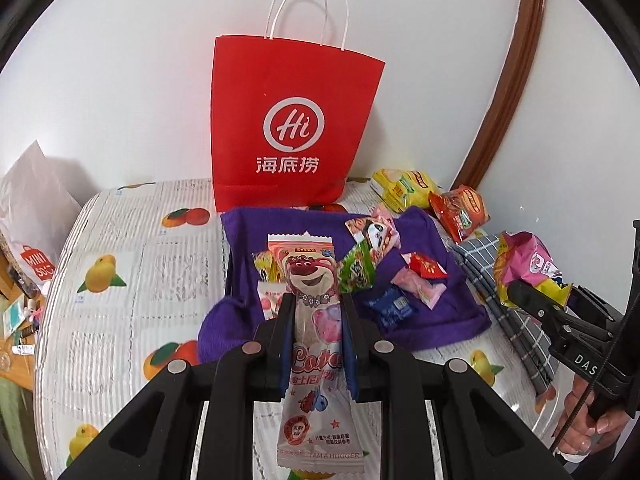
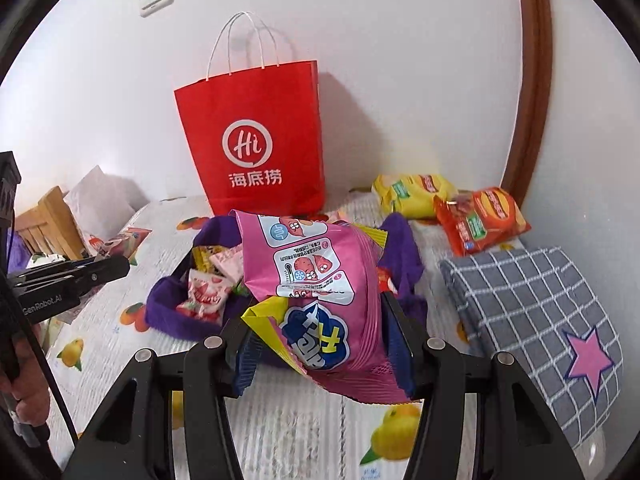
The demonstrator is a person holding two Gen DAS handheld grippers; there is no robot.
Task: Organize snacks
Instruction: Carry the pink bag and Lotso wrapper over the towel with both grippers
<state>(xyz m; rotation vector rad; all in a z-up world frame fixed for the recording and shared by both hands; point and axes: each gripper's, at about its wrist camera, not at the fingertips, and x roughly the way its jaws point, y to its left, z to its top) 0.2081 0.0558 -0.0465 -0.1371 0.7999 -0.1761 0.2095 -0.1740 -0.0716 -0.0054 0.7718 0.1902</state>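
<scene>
My left gripper (image 1: 316,300) is shut on a long pink bear snack packet (image 1: 316,320), held above a purple cloth basket (image 1: 440,320) that holds several small snacks (image 1: 368,256). My right gripper (image 2: 320,308) is shut on a pink and yellow snack bag (image 2: 320,280), held over the same purple basket (image 2: 168,312). The right gripper and its bag (image 1: 532,268) show at the right of the left wrist view. The left gripper (image 2: 116,266) shows at the left of the right wrist view. A red paper bag (image 1: 292,128) stands upright against the wall behind the basket.
A yellow chip bag (image 2: 412,192) and an orange chip bag (image 2: 480,220) lie at the back right by the wall. A grey checked cloth with a pink star (image 2: 540,312) lies on the right. The table has a fruit-print cover (image 1: 120,280). A white bag (image 1: 32,208) is at the far left.
</scene>
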